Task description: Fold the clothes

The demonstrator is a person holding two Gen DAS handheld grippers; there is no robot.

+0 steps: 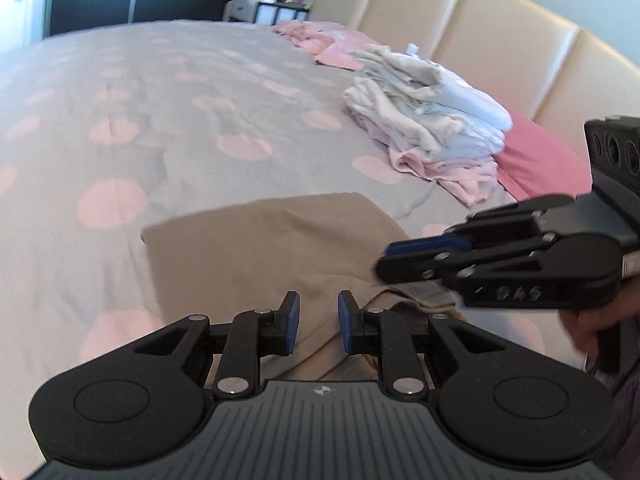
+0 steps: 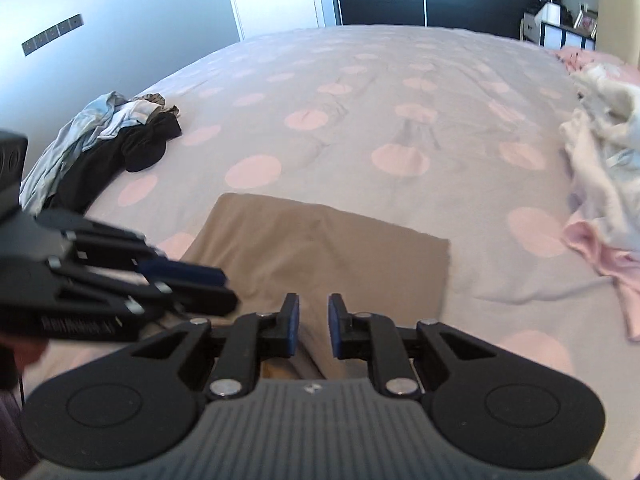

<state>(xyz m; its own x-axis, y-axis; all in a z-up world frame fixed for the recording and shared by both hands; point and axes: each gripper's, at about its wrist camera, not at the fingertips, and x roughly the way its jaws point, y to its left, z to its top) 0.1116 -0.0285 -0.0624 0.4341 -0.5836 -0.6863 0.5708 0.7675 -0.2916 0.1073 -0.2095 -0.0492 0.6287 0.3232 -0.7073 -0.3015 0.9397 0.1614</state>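
Note:
A tan garment [image 1: 260,240] [image 2: 320,248] lies folded into a flat rectangle on the bed, its thicker seamed end nearest me. My left gripper [image 1: 319,300] hovers over that near end, its blue pads a narrow gap apart with only cloth showing below them. My right gripper [image 2: 313,304] sits beside it over the same end, jaws also slightly open and pinching nothing. Each one shows side-on in the other's view: the right gripper [image 1: 384,258] comes in from the right, the left gripper [image 2: 228,288] from the left.
The bed cover [image 1: 160,100] is grey with pink dots. A stack of pale folded clothes [image 1: 424,120] rests by a pink pillow [image 1: 536,160] and the cream headboard [image 1: 480,20]. A loose heap of black and light-blue clothes [image 2: 120,140] lies at the bed's far-left edge.

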